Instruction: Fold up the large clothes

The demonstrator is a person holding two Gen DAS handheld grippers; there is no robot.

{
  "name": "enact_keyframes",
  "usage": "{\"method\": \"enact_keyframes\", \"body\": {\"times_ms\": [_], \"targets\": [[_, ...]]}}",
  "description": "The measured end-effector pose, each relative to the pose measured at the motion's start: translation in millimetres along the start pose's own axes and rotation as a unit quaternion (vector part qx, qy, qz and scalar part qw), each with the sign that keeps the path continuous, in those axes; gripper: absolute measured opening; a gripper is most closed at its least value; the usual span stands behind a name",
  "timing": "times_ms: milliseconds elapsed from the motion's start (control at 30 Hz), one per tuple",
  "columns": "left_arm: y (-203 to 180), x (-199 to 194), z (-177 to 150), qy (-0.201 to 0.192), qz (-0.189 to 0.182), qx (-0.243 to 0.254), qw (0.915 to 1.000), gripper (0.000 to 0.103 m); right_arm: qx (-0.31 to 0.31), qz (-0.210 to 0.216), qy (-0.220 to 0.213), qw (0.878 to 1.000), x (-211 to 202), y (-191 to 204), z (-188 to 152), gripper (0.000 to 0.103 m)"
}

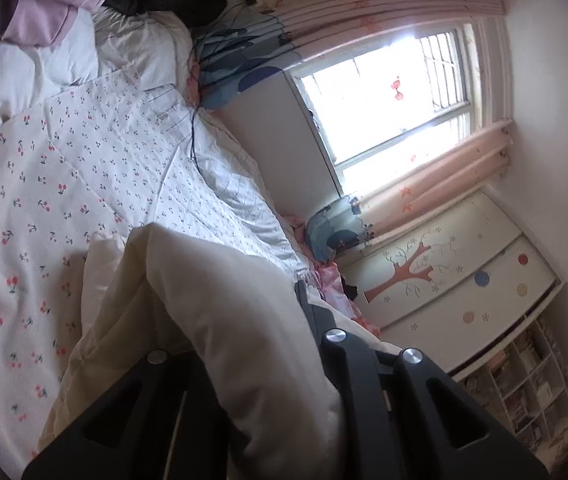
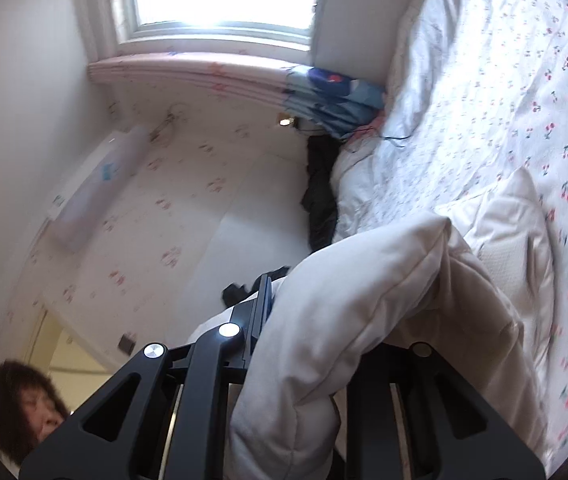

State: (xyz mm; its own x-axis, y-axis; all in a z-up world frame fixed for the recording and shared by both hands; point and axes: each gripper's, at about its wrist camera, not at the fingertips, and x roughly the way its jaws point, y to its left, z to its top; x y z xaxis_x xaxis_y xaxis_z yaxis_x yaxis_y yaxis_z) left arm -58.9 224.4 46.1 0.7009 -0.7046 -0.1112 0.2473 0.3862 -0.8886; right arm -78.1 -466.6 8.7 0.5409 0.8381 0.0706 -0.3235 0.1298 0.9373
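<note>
- Left wrist view: the left gripper (image 1: 268, 360) has its jaws clamped on a thick fold of the cream padded garment (image 1: 212, 304), which fills the gap between them and bulges out ahead of the tips.
- From the jaws the garment drapes down and to the left onto the cherry-print bedspread (image 1: 64, 184) — its lower part lies on the bed.
- Ahead of the jaws and to their right is a bright window (image 1: 387, 92) with pink curtains (image 1: 443, 184); further right stands a wardrobe with a tree picture (image 1: 435, 268).
- Right wrist view: the right gripper (image 2: 303, 344) likewise pinches a puffy fold of the same garment (image 2: 363, 280) between its jaws.
- The cloth runs from the jaws out to the right, onto the bedspread (image 2: 523, 80).
- Left of the jaws — a person's head (image 2: 24, 404).
</note>
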Motion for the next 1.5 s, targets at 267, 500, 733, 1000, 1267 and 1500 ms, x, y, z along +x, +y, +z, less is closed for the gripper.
{"method": "enact_keyframes", "body": {"times_ms": [267,500,733,1000,1267,1500], "targets": [[63,69,19,-0.019,0.075,-0.06,0.9952,0.01,0.069,-0.117,-0.01,0.991,52,-74,36,0.018],[118,91,11,-0.005,0.12,-0.104,0.9872,0.01,0.073,-0.156,-0.005,0.985,72,-105,40,0.018],[78,81,24,-0.061,0.092,-0.054,0.9924,0.01,-0.012,-0.141,-0.007,0.99,103,-52,67,0.021],[132,111,26,-0.007,0.175,-0.143,0.9741,0.018,0.079,-0.214,0.011,0.974,118,-141,66,0.021],[90,100,37,-0.043,0.138,-0.076,0.9865,0.076,0.084,-0.139,0.006,0.987,104,-118,76,0.073],[46,95,35,-0.056,0.068,-0.003,0.9961,0.087,-0.156,-0.28,0.05,0.946,153,-17,49,0.093]]}}
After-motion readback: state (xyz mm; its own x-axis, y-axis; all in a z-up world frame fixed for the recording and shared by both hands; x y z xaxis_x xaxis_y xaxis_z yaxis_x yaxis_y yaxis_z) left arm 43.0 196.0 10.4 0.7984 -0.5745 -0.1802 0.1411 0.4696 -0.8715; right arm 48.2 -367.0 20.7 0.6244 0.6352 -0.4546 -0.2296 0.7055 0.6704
